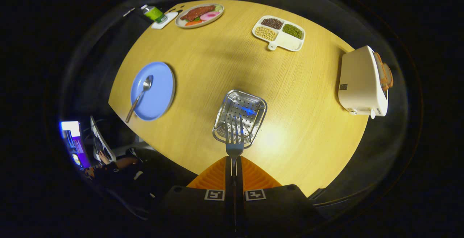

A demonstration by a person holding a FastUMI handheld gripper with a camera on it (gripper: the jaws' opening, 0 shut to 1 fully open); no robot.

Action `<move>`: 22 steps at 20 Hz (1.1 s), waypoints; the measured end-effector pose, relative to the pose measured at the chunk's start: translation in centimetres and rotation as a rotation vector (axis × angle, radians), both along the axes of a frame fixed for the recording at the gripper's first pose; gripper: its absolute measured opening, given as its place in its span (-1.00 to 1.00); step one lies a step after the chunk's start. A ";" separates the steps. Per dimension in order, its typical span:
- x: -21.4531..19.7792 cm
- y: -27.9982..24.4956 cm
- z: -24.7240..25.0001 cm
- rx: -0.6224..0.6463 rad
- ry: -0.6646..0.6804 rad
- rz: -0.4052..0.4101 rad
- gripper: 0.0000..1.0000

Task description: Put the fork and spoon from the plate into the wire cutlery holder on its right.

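Above the yellow table (pixel 203 71), the gripper (pixel 234 163) clenches a steel fork (pixel 234 136), tines forward over the shiny perforated cutlery holder (pixel 240 117) at 12 o'clock. At 10 o'clock, well apart, a spoon (pixel 139 97) lies on the blue plate (pixel 159 96), bowl up.

Far beyond the fingers on the wooden table (pixel 203 67) sit a plate of food (pixel 199 15), a green bottle (pixel 154 13), a divided tray of beans (pixel 278 32) and, rightward, a white toaster (pixel 362 82).
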State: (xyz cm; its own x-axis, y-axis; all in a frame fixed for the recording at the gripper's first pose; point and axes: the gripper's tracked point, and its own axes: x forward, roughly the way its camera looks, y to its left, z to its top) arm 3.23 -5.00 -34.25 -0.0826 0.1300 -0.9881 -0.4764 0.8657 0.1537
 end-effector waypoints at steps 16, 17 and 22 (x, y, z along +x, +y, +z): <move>1.6 -0.1 -4.1 -0.173 0.232 0.195 -0.83; 1.6 -0.2 -4.1 -0.175 0.234 0.193 -0.83; 1.9 0.2 -4.2 -0.162 0.220 0.178 -0.80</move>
